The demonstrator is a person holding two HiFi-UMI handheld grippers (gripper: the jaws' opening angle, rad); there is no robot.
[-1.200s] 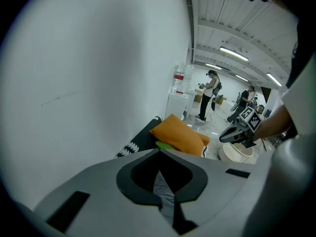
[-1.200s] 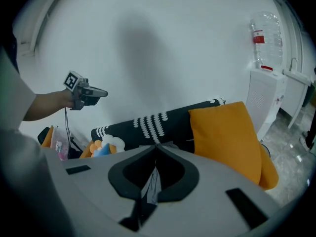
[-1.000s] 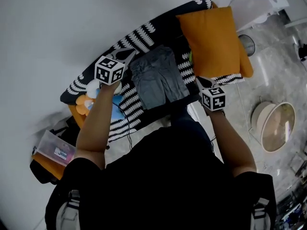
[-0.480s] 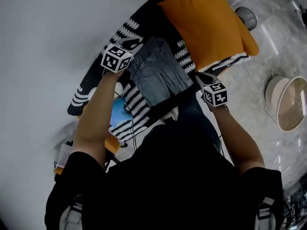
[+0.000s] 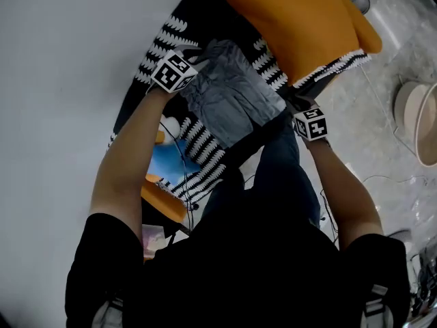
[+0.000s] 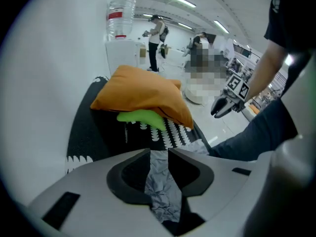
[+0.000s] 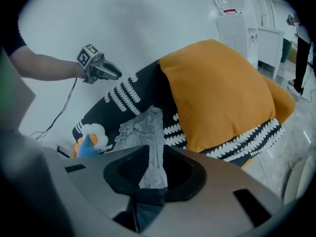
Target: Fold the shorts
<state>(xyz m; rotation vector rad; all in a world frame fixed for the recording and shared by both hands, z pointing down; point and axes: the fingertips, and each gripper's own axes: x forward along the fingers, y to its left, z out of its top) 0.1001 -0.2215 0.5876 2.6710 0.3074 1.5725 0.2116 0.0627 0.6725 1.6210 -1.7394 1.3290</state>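
Grey shorts (image 5: 232, 96) lie spread on a black cover with white leaf print (image 5: 205, 145), crumpled along the left side. My left gripper (image 5: 193, 59) is over their far left corner. Its jaws have just been opening, and grey cloth (image 6: 160, 181) shows in the narrow gap of the left gripper (image 6: 159, 152), unpinched. My right gripper (image 5: 298, 106) hangs at the shorts' near right corner. Those jaws have also just been opening, and the shorts (image 7: 148, 132) show through the right gripper (image 7: 155, 151), with dark cloth at the base of the gap.
A big orange cushion (image 5: 293, 19) lies just right of the shorts, with a green thing (image 6: 143, 118) under it. A plush toy (image 7: 89, 137) sits at the cover's left end. A round basin (image 5: 420, 118) stands on the floor at the right. A wall runs along the left.
Both grippers have gone down and forward onto the shorts' corners, the left one rolling as it went. The head view has swung, so the cushion now sits higher in the frame.
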